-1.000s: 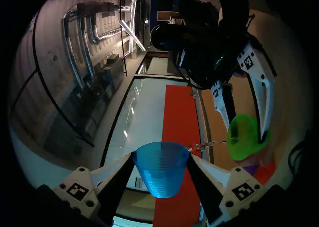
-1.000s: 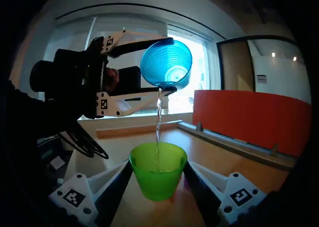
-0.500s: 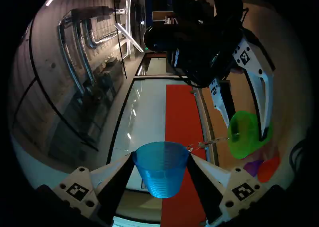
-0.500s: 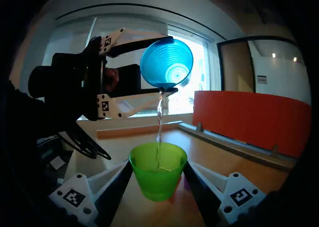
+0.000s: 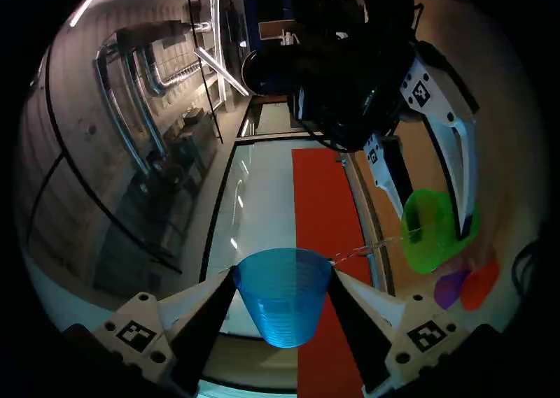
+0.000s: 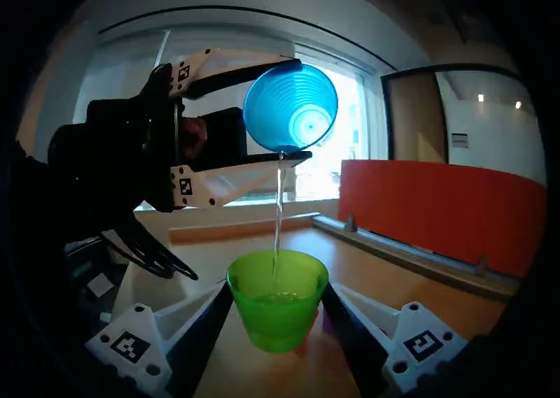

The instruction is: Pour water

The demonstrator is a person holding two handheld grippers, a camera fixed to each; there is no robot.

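Water (image 6: 278,209) falls in a thin stream from the blue cup (image 6: 290,108) into the green cup (image 6: 277,314), as I see it in the right gripper view.

(a) Right gripper view. The right gripper (image 6: 277,289) sits at 6 o'clock, its two fingers clamped on the sides of the green cup, which stands upright with water in its bottom. The blue cup hangs at 12 o'clock from the green one, well apart from it, tipped so that its mouth faces me and its lip points down. The left gripper (image 6: 301,111) reaches in from 9 o'clock, one finger pressed above the blue cup and one below it. A hand (image 6: 192,136) holds that gripper. The table (image 6: 392,286) lies under the green cup, a red panel (image 6: 448,202) stands at 3 o'clock and a bright window (image 6: 343,153) lies behind the blue cup.

(b) Left gripper view. I see the blue cup at 6 o'clock between the left gripper's fingers, both pressing on its wall. The green cup is at 3 o'clock, gripped between the right gripper's white fingers, with the stream running across to it. A purple cup (image 5: 450,289) and an orange cup (image 5: 479,293) lie just beside it, at about 4 o'clock.
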